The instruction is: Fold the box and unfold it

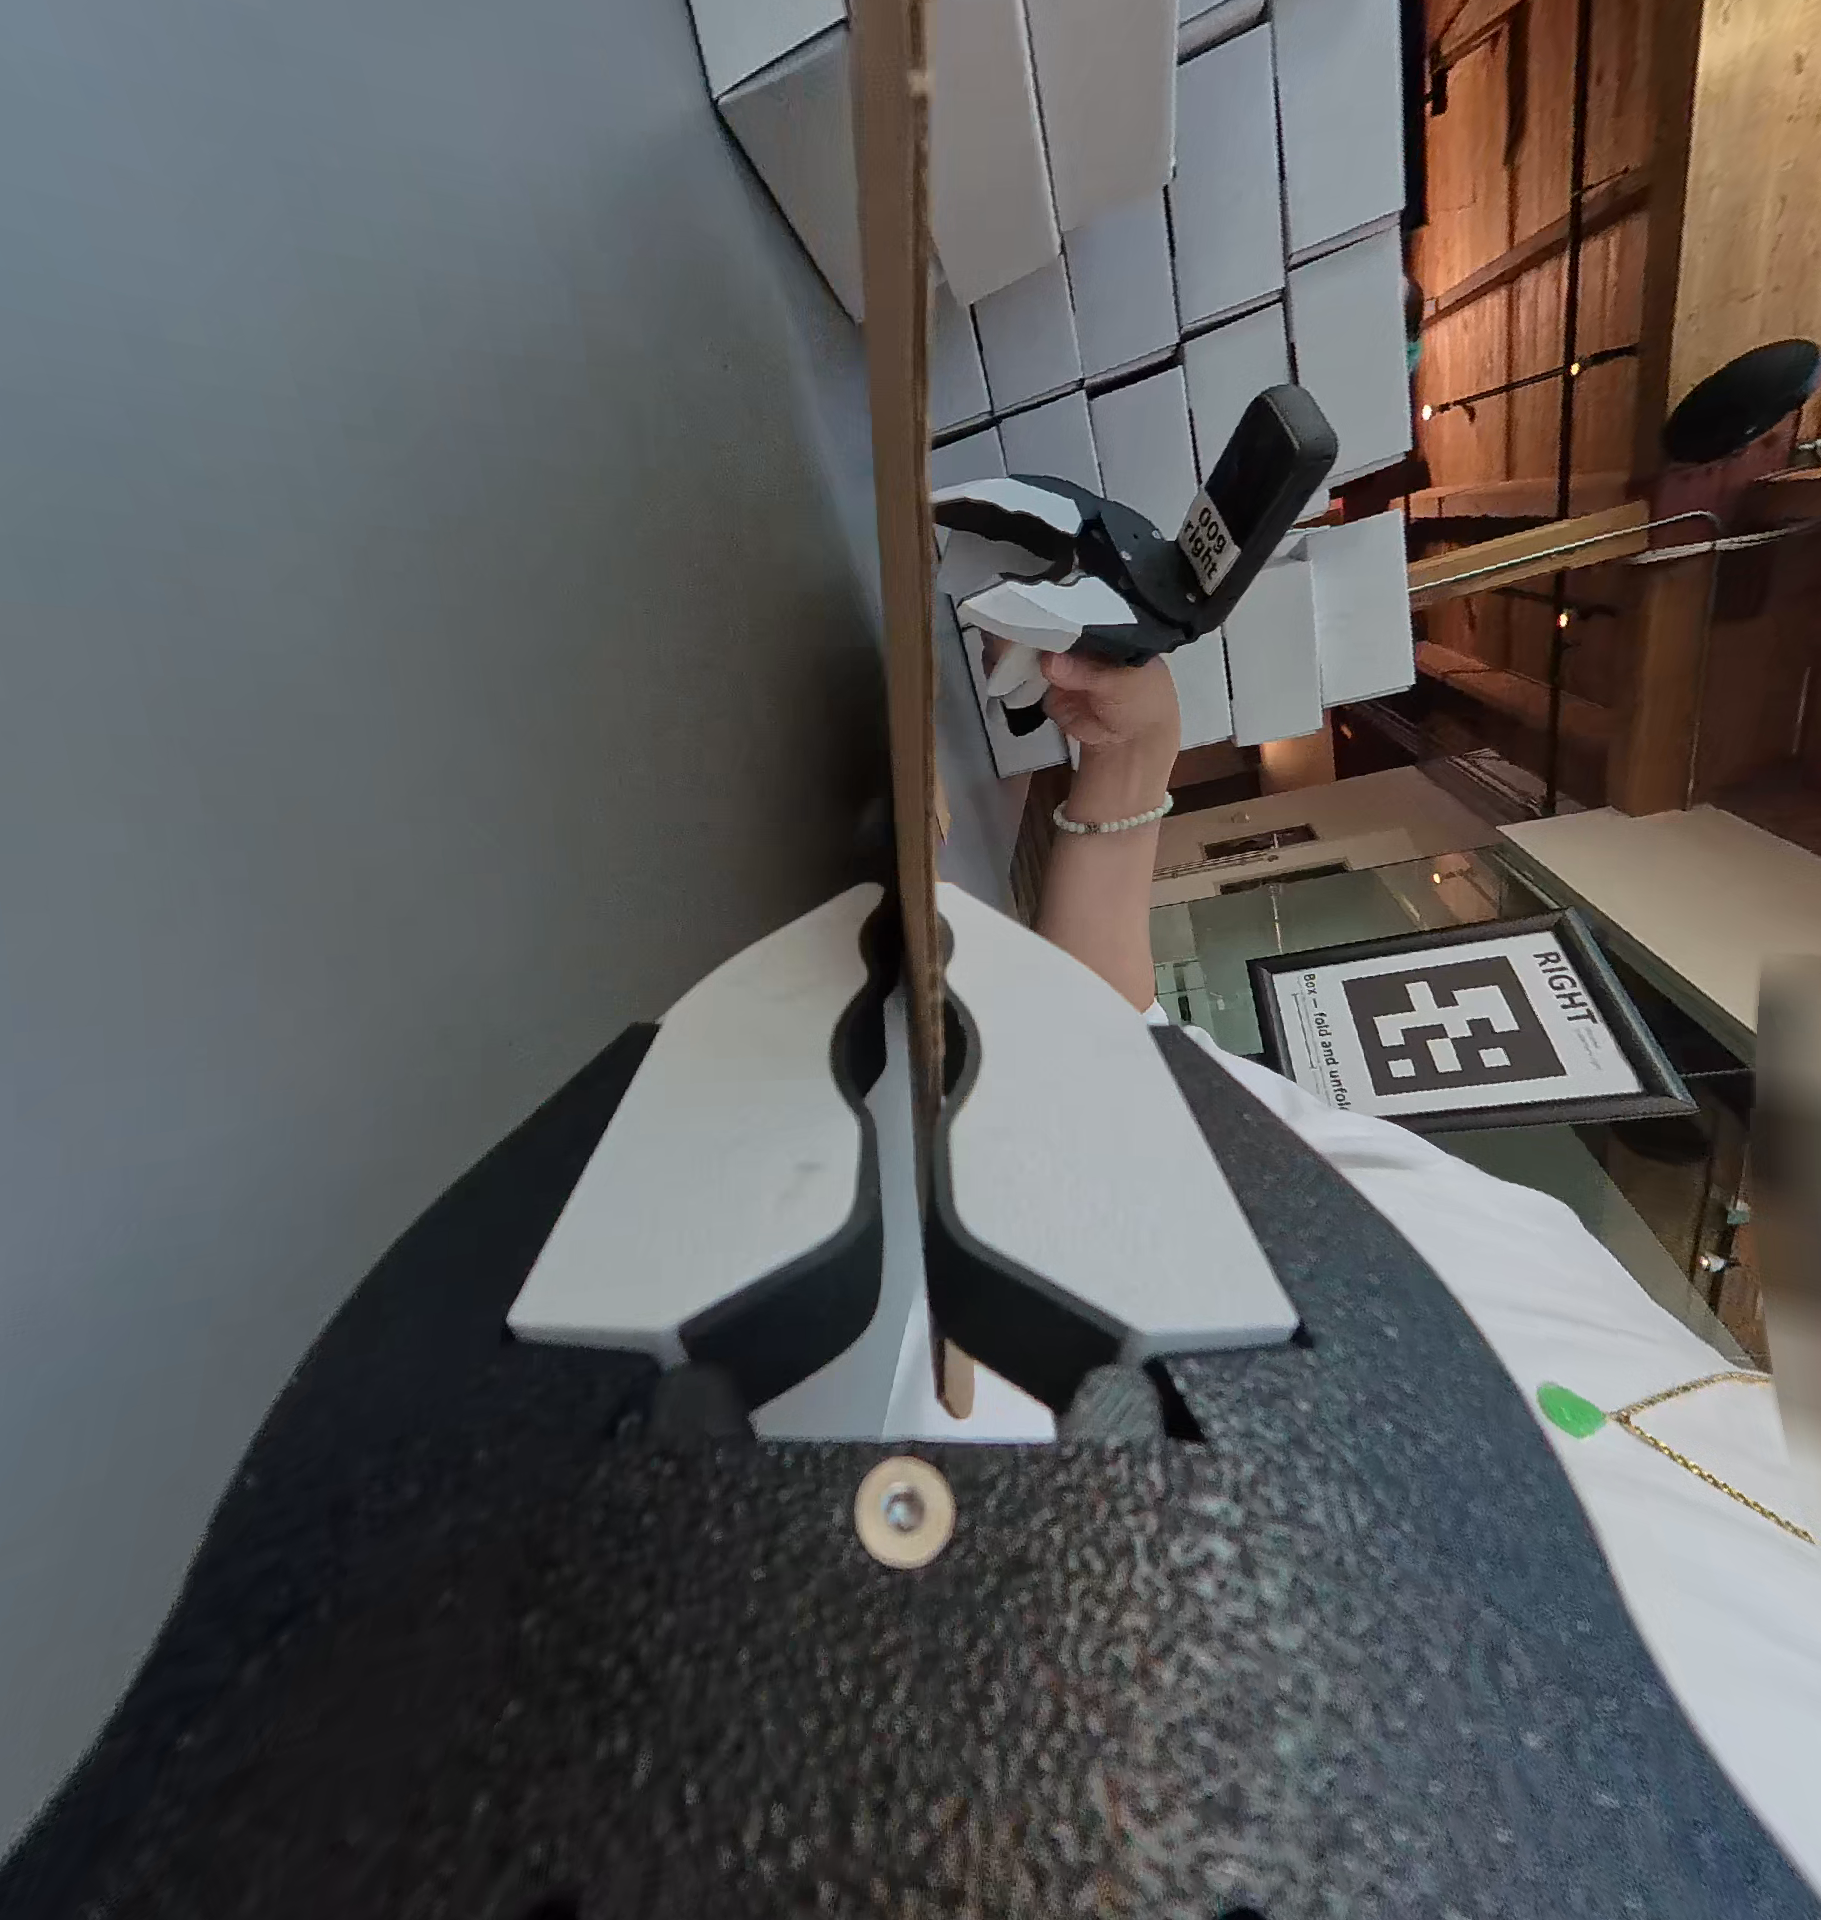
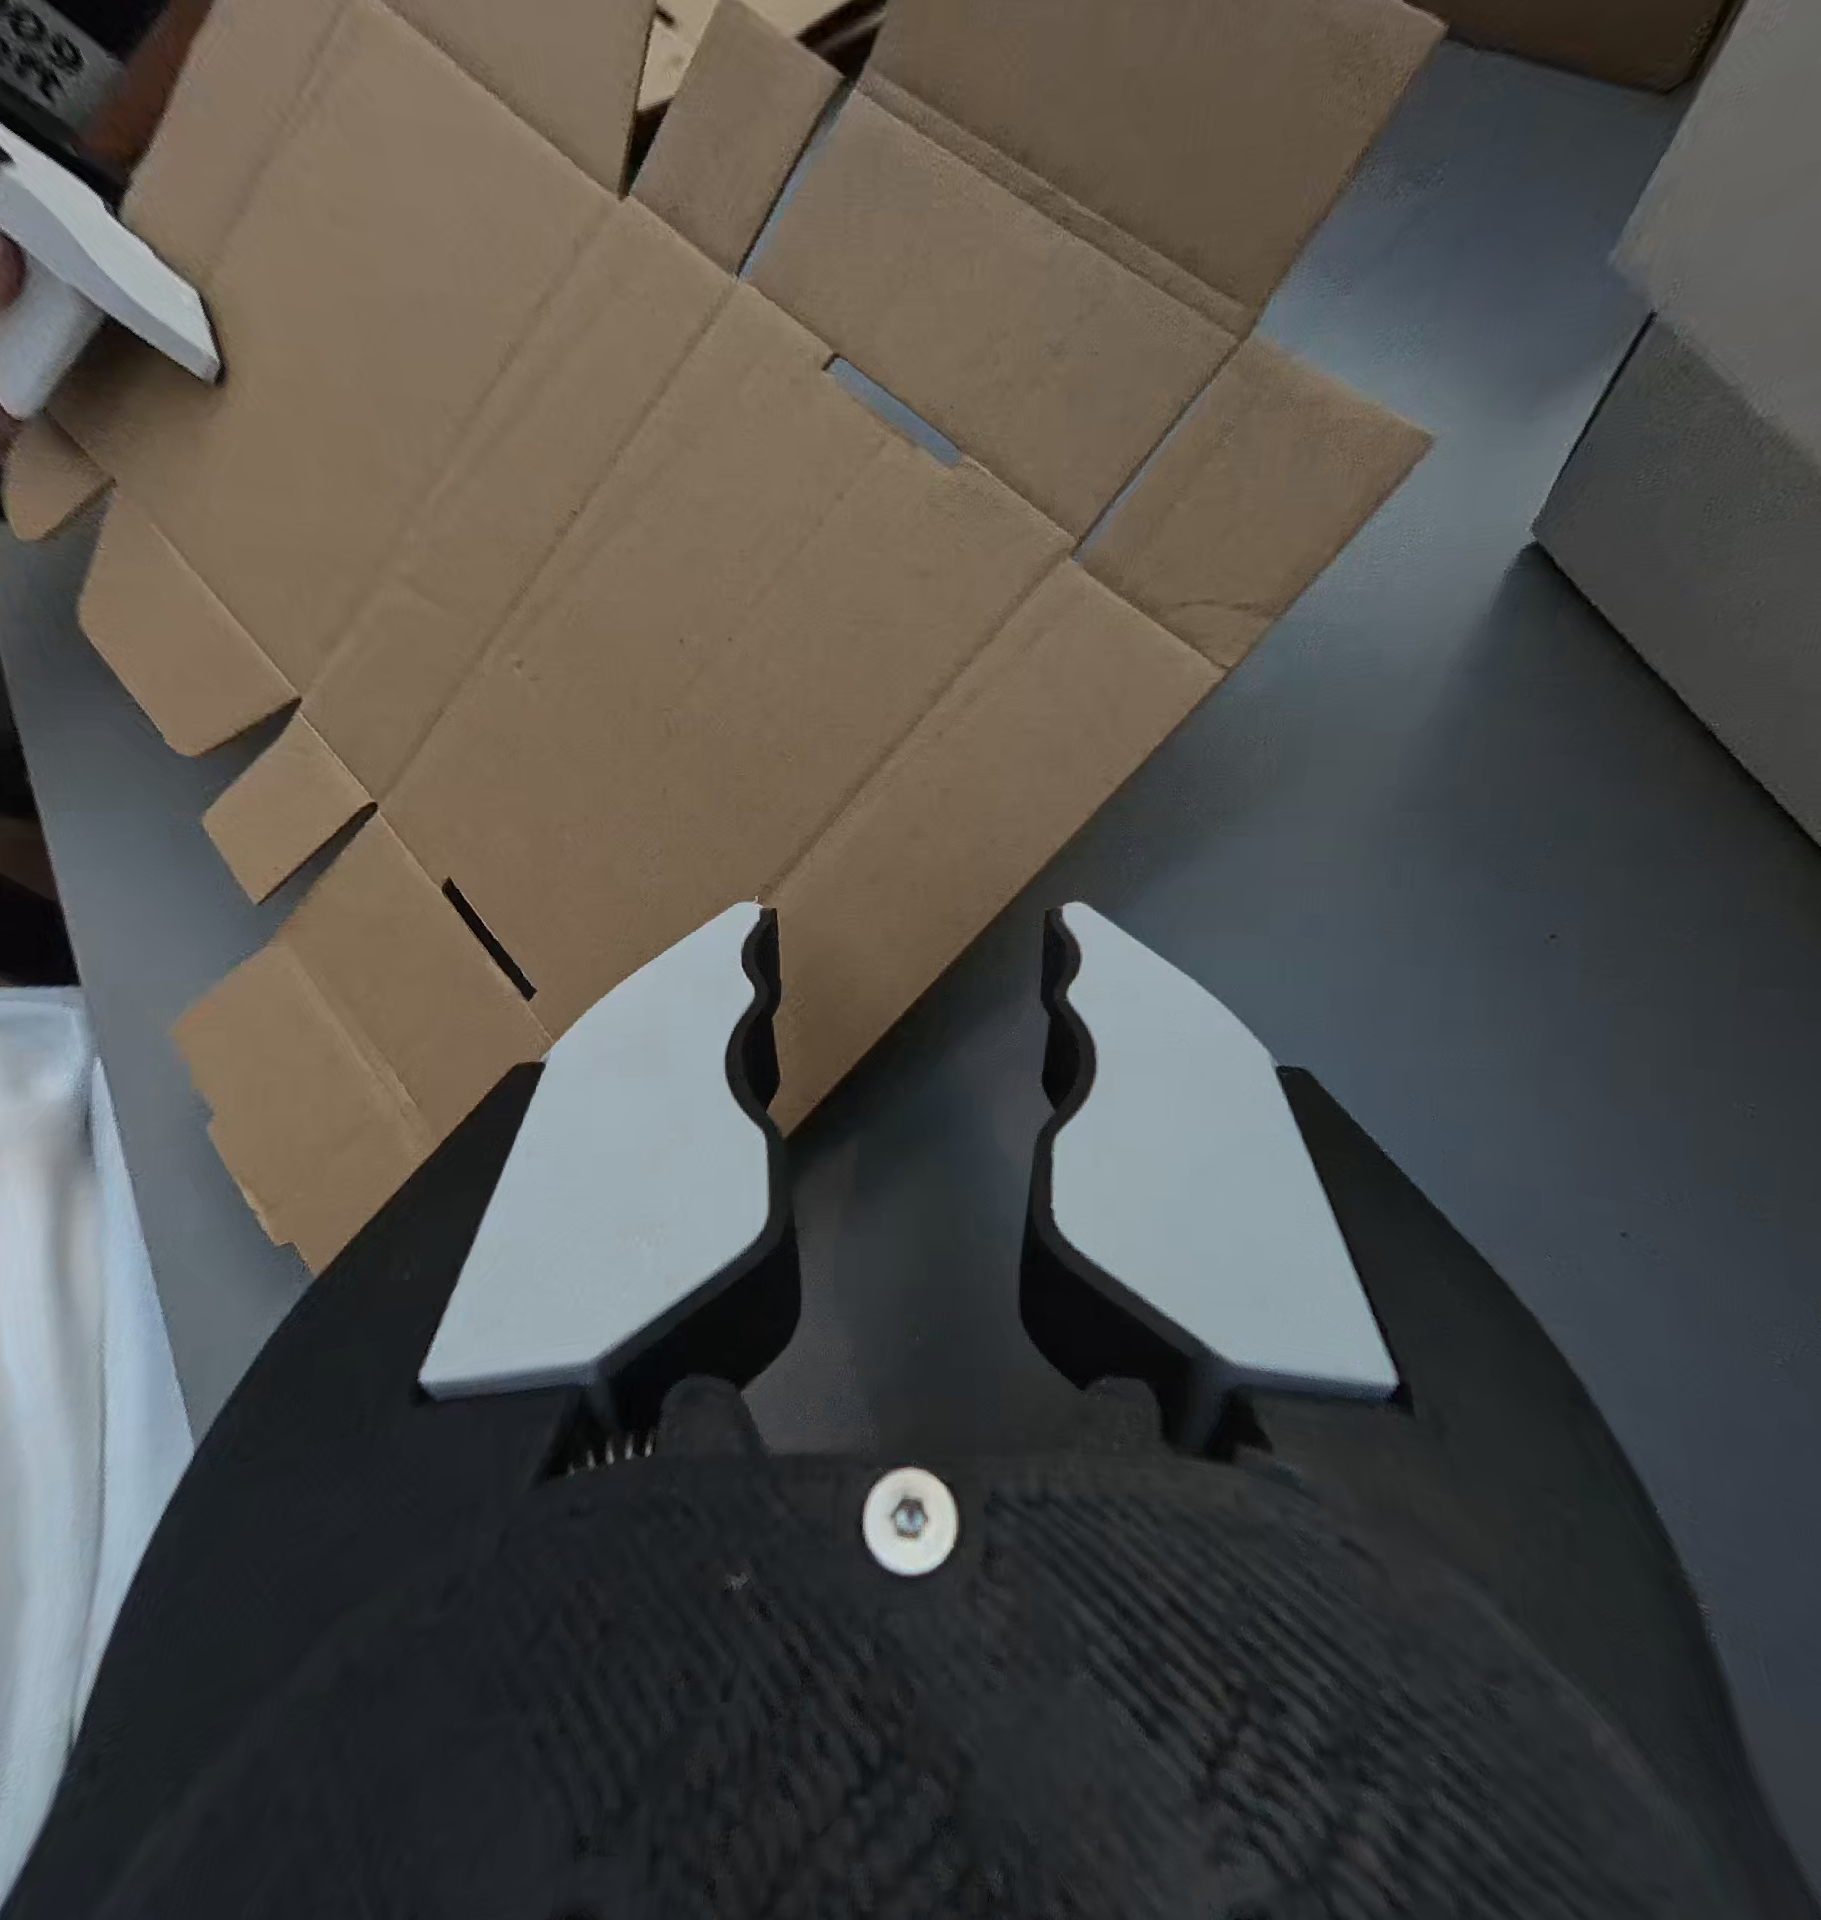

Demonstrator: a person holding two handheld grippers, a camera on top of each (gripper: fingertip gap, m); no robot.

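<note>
The box is a flat, unfolded brown cardboard sheet (image 2: 677, 582) with creases, flaps and slots, lying on the grey table (image 2: 1405, 935). In the left wrist view I see it edge-on (image 1: 901, 520). My left gripper (image 1: 911, 914) is shut on its edge; it also shows at the sheet's far left corner in the right wrist view (image 2: 106, 301). My right gripper (image 2: 911, 925) is open and empty, hovering over the sheet's near edge. It shows farther off in the left wrist view (image 1: 999, 582), held by a hand.
White boxes (image 1: 1197, 312) are stacked beyond the sheet; pale boxes (image 2: 1737, 520) stand on the table at the right. More brown cardboard (image 2: 1145, 83) lies behind the sheet. A framed sign (image 1: 1457, 1023) stands nearby. A white sleeve (image 2: 23, 1299) is at the left.
</note>
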